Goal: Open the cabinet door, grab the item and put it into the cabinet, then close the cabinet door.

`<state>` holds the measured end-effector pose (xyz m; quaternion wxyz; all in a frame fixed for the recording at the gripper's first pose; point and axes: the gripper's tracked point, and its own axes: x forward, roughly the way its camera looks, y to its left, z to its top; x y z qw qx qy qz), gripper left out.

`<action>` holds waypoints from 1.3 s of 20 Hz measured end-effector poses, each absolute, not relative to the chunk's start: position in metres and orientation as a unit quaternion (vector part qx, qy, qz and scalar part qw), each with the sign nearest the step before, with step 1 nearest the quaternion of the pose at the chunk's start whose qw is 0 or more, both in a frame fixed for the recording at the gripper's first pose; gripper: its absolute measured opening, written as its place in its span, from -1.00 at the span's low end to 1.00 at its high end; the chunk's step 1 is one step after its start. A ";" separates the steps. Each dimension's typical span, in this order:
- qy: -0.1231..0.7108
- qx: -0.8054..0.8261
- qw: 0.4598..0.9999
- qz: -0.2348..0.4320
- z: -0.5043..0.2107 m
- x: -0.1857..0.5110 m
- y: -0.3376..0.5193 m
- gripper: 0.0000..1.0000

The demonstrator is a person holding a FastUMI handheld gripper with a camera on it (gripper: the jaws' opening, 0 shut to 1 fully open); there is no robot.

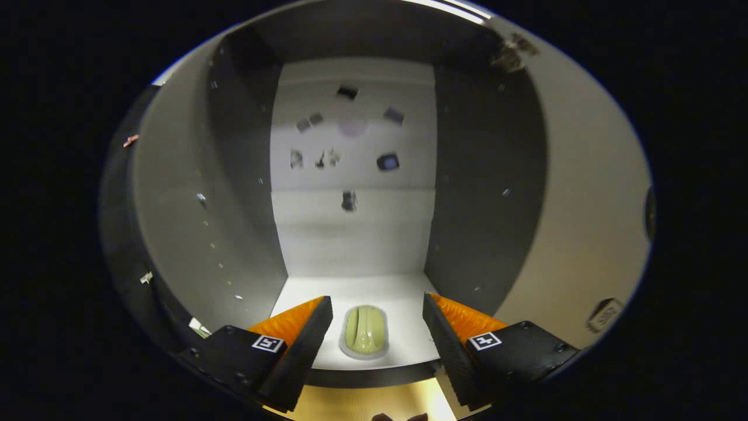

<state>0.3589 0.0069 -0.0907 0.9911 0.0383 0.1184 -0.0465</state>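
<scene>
Gripper [377,333] is open, fingers spread wide at 7 and 5 o'clock, nothing between the pads touching them.

Item [365,330] is a small pale green oblong thing, lying flat on the cabinet floor [403,304], just inside the front edge. It sits in the gap between the fingers, slightly nearer the left one, apart from both. Can't tell exactly what it is.

Cabinet [350,234] is open. I'm looking straight in: dark side walls [485,175] at 9 and 3 o'clock, light back panel [350,222] at 12 with some blurry stickers or marks on it. A pale panel at 3 to 4 o'clock, beyond the right wall, is probably the swung-open door [584,234], but not certain.

Status, my read:
- door open: done
- grab item: done
- place in cabinet: looks done, item is resting on the floor and released
- close door: not yet done

What's left: back the fingers straight out without clipping the item, then get to the door and push it shut. Item is close to the front lip, so check door clearance.
</scene>
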 end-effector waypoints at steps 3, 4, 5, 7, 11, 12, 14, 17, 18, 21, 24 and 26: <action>0.048 0.029 0.996 -0.064 -0.040 0.308 -0.007 0.95; 0.029 0.029 0.997 -0.071 -0.025 0.291 -0.013 0.95; 0.012 0.032 0.997 -0.076 -0.012 0.274 -0.020 0.96; -0.011 0.034 0.995 -0.090 0.007 0.241 -0.033 0.95; -0.035 0.032 0.993 -0.107 0.025 0.178 -0.051 0.95; -0.039 0.030 0.993 -0.108 0.027 0.161 -0.055 0.95; -0.041 0.025 0.993 -0.108 0.030 0.127 -0.061 0.95; -0.040 0.019 0.993 -0.108 0.031 0.083 -0.074 0.95; -0.044 0.015 0.993 -0.112 0.032 0.072 -0.082 0.95; -0.038 0.023 0.990 -0.131 0.027 0.038 -0.106 0.95; -0.034 0.040 0.988 -0.147 0.020 0.012 -0.132 0.95; -0.023 0.030 0.986 -0.165 0.012 -0.005 -0.154 0.95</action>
